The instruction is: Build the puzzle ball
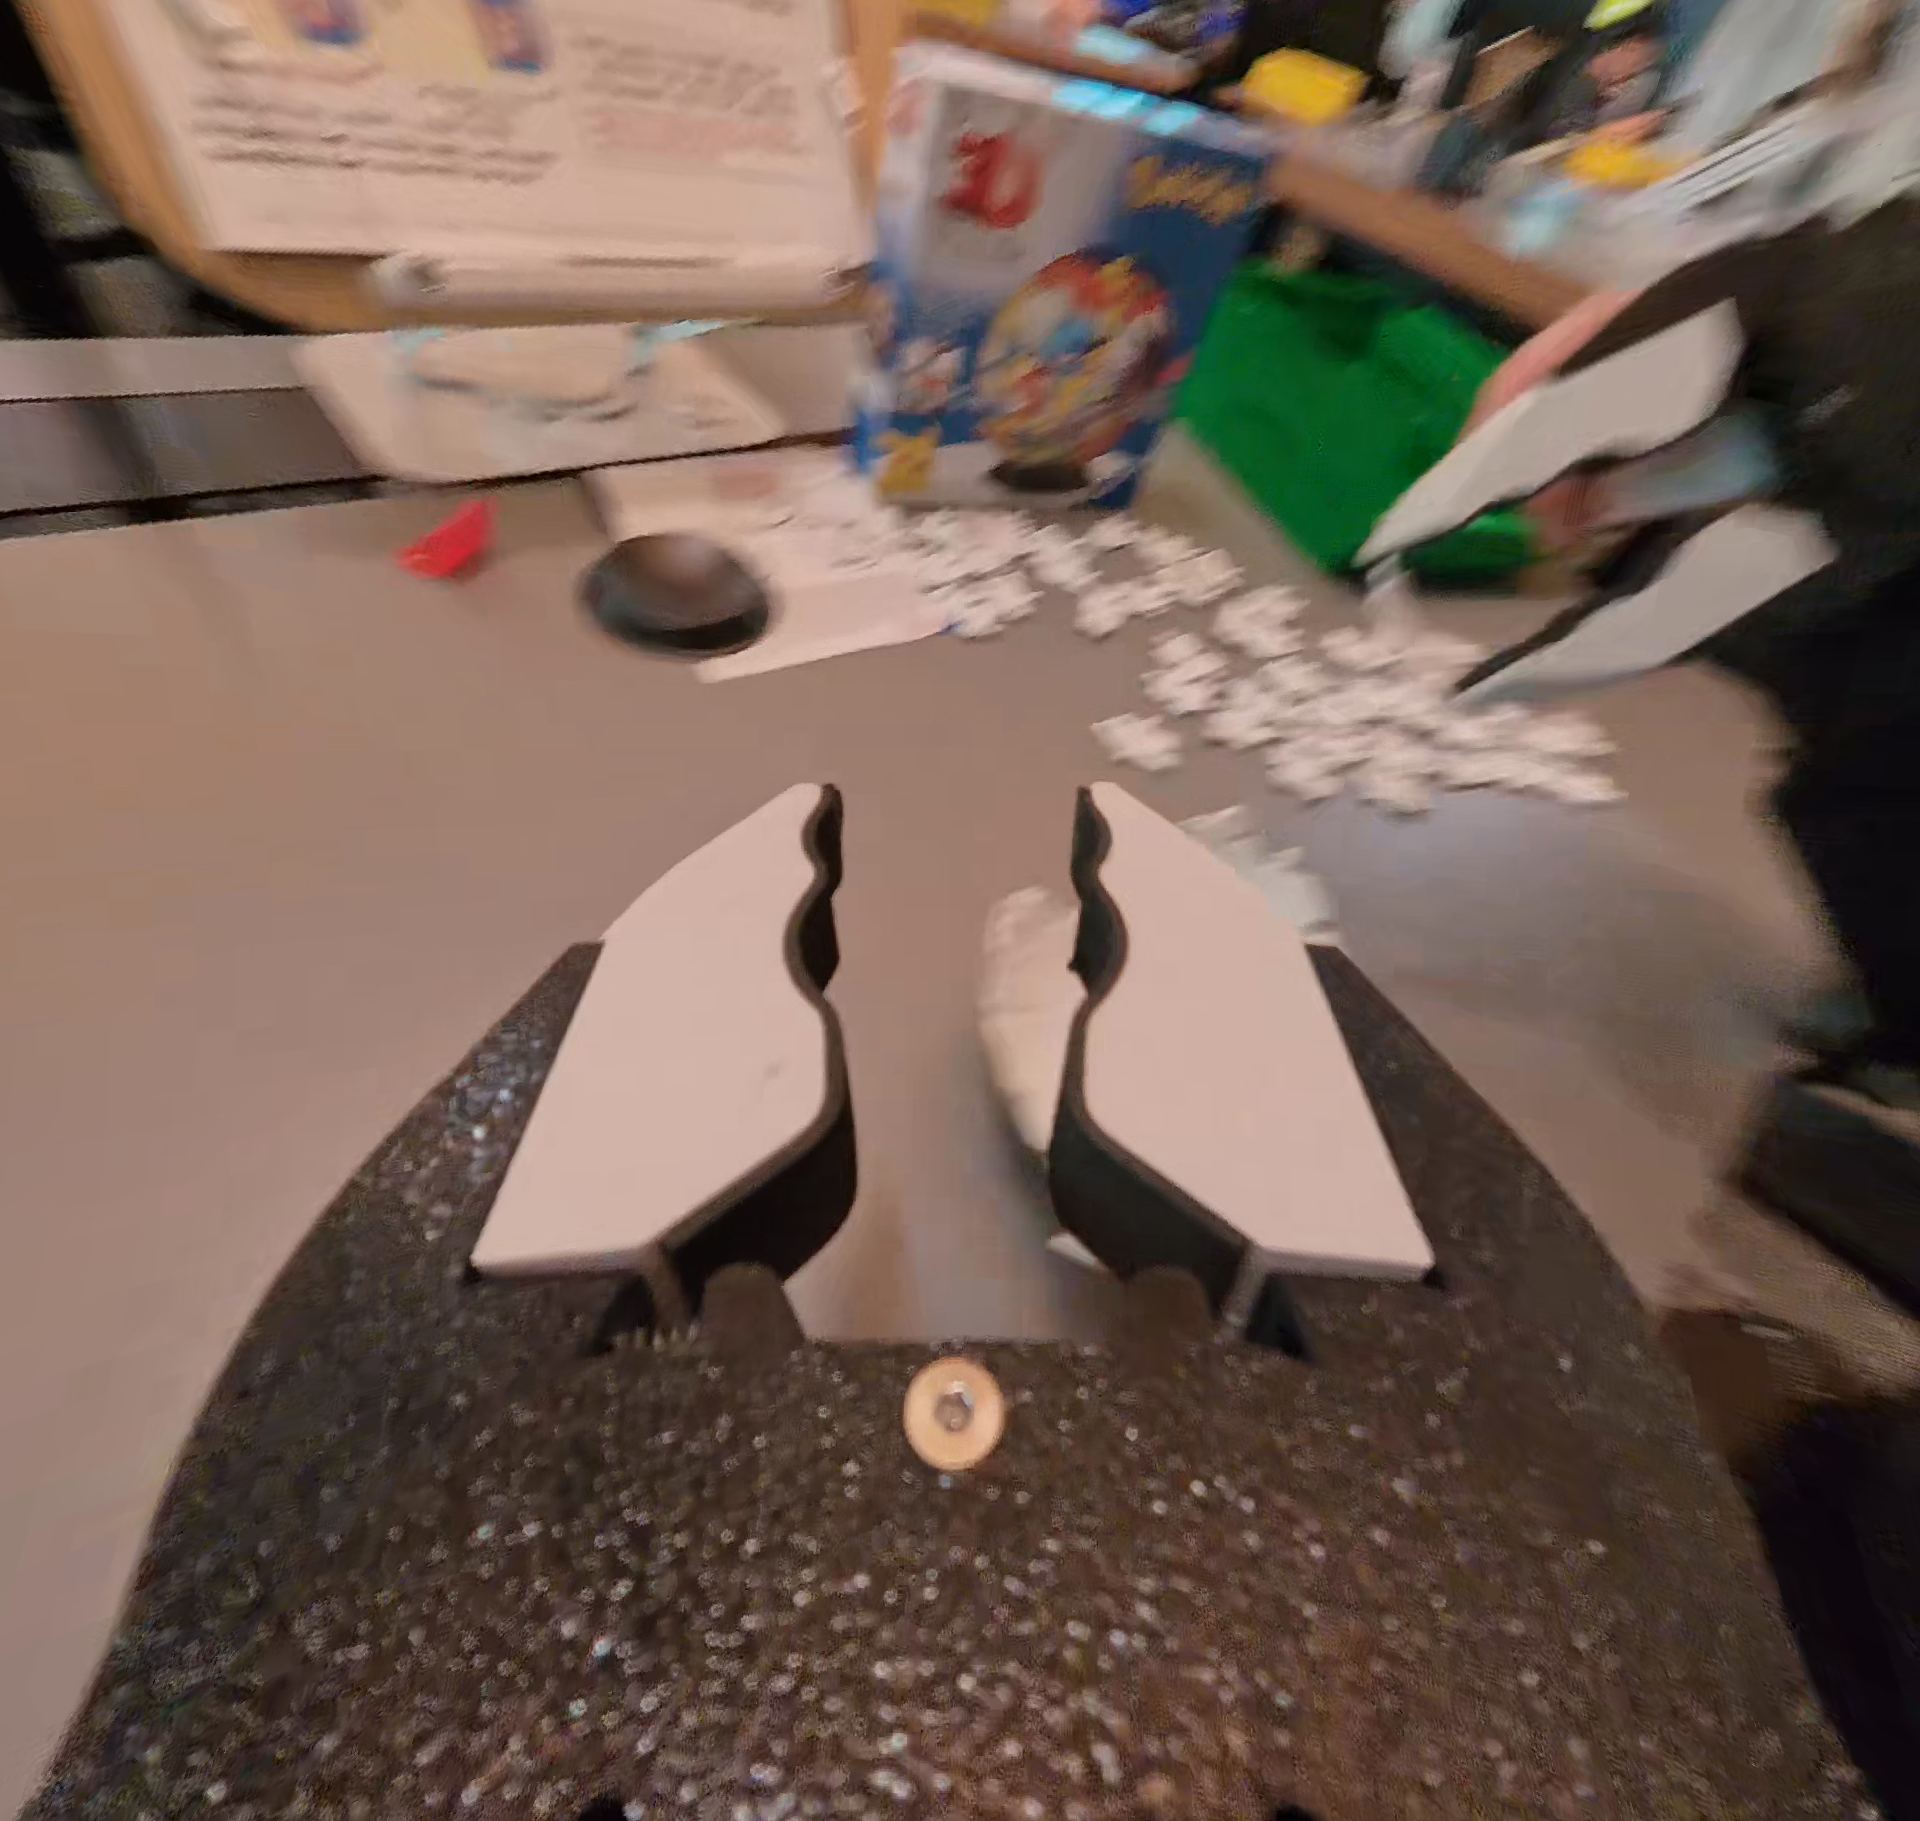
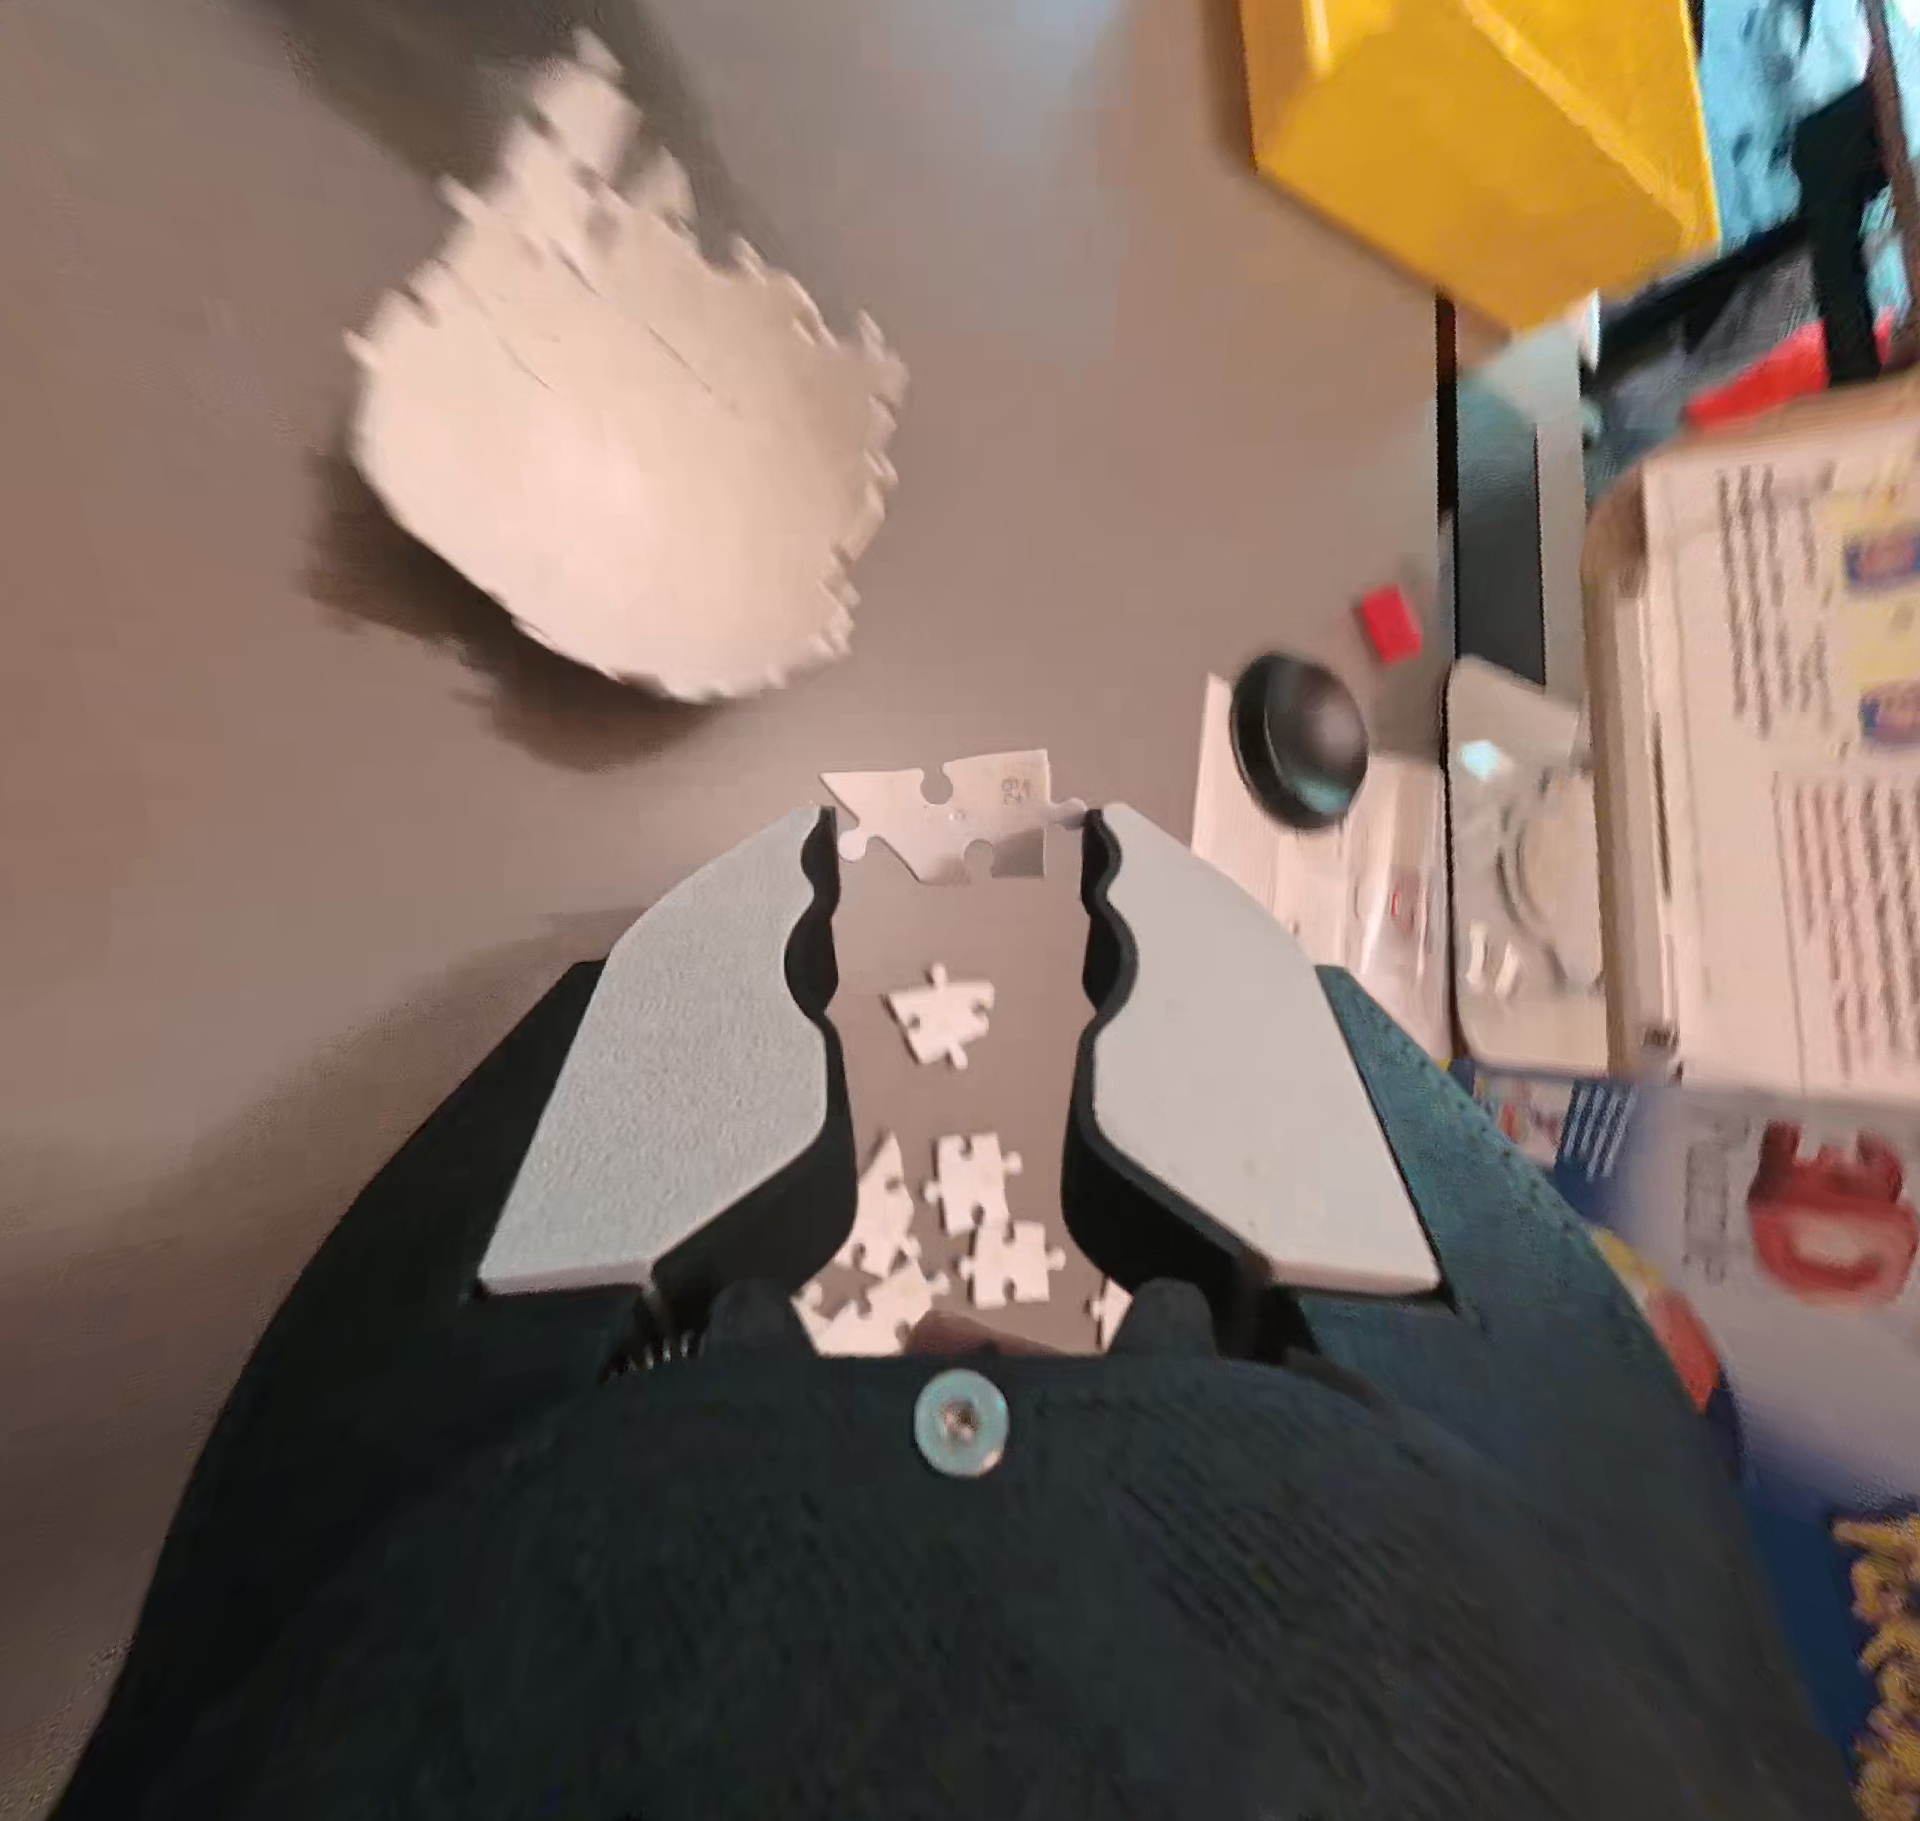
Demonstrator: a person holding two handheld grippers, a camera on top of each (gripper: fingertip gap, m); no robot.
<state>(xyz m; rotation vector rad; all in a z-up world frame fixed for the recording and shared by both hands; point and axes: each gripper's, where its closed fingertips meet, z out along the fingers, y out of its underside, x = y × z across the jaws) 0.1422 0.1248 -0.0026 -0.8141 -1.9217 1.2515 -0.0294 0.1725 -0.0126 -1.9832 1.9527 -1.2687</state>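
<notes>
My left gripper [image 1: 958, 805] is open and empty, low over the grey table. A white curved part-built ball shell [image 1: 1023, 1002] lies just under and beside its right finger, partly hidden. In the right wrist view the same shell [image 2: 623, 493] sits blurred on the table, ahead and to the left. My right gripper [image 2: 954, 815] is shut on two joined white puzzle pieces [image 2: 951, 821] held across its fingertips. Several loose white pieces [image 2: 940, 1013] lie below it. The right gripper also shows in the left wrist view [image 1: 1413, 618], over the spread of loose pieces [image 1: 1299, 701].
The blue puzzle box [image 1: 1049, 317] stands at the back, with a green bag [image 1: 1330, 400] to its right. A black round stand [image 1: 675, 592] rests on a paper sheet; a small red item [image 1: 447, 540] lies left of it. A yellow bin [image 2: 1455, 109] sits beyond the table. My right fingertips sit around 20 cm from my left ones. My left gripper's tips are some 30 cm from the small red item [image 1: 447, 540]. The right camera catches it too, in the right wrist view [image 2: 1391, 615].
</notes>
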